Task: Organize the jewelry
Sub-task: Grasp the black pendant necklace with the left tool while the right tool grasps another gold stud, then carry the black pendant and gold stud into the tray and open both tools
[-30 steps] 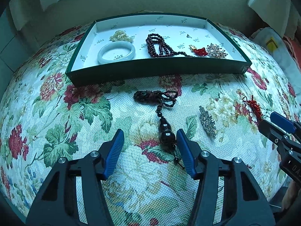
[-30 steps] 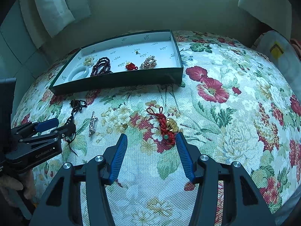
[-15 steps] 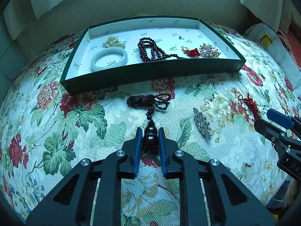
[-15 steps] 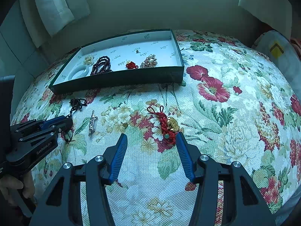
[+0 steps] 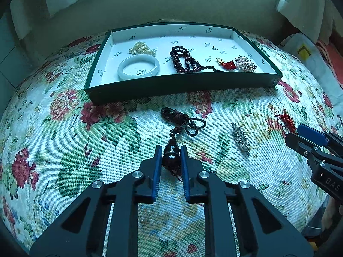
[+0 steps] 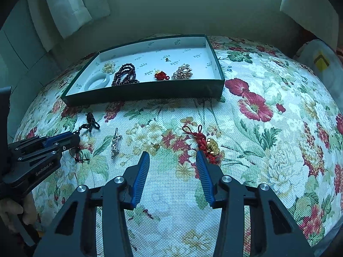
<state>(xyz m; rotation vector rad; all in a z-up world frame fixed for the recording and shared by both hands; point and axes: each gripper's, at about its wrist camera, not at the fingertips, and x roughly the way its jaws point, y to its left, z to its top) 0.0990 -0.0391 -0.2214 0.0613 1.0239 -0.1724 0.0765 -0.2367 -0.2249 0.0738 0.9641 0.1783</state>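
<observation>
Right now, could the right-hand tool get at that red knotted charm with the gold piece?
Probably yes: the right gripper is open, the red knotted charm lies uncovered just past its right jaw, needing a small sideways shift.

The red tassel charm (image 6: 205, 144) lies partly hidden behind the right gripper's (image 6: 172, 160) jaws.

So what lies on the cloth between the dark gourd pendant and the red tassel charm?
A silver rhinestone brooch lies between the gourd pendant and the red tassel charm; both wrist views show it.

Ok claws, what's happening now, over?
Left claw shut on dark gourd-shaped pendant. Right claw open beside red knotted charm. Green tray ahead, path clear.
</observation>
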